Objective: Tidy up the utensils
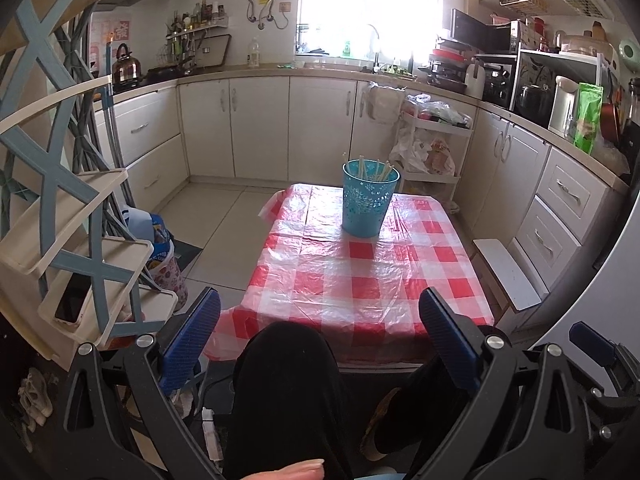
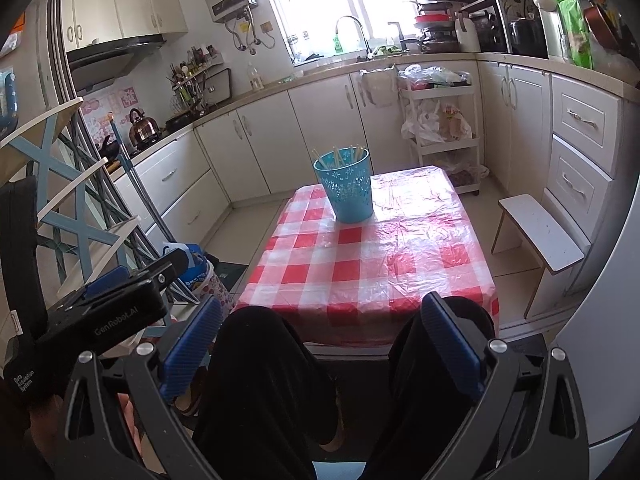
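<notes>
Turquoise plastic, the utensil holder (image 1: 370, 200) is standing upright on the red-checked tablecloth (image 1: 360, 276), toward the far end, with pale chopsticks (image 1: 376, 170) sticking up inside it. The left gripper (image 1: 320, 344) is hanging well short of the holder, jaws spread wide and gripping nothing. The right gripper (image 2: 322, 344) is likewise gaping, empty, near the tablecloth's near edge.

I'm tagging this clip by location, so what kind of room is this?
A home kitchen, most likely: a kettle by the stove, a sink faucet under the window, and a blue cup of chopsticks on the checkered table.
</notes>
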### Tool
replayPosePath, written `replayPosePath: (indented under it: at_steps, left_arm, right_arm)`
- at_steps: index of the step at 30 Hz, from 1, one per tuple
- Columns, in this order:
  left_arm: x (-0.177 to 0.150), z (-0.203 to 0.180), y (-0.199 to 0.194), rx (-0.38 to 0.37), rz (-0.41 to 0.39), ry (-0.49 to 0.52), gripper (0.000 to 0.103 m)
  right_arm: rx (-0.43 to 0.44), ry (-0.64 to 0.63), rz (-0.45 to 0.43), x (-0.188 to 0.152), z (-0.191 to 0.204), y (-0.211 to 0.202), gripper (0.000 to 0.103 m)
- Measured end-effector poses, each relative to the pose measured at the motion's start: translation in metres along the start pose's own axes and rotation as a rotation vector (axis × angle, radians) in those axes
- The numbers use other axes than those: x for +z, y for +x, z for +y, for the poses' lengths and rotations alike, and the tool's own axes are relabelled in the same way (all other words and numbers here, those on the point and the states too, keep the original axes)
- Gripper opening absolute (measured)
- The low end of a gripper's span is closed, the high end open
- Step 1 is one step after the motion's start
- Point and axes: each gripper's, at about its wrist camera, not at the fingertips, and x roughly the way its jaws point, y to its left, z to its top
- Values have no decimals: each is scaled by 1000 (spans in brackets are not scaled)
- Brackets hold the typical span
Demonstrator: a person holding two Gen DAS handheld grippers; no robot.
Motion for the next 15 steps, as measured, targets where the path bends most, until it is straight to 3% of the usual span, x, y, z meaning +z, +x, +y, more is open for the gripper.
replayPosePath:
  at_steps: [15]
  left_arm:
    - [-2, 0, -3, 8, -7, 6, 95]
  right_arm:
    - [2, 1, 5, 1, 1, -3, 96]
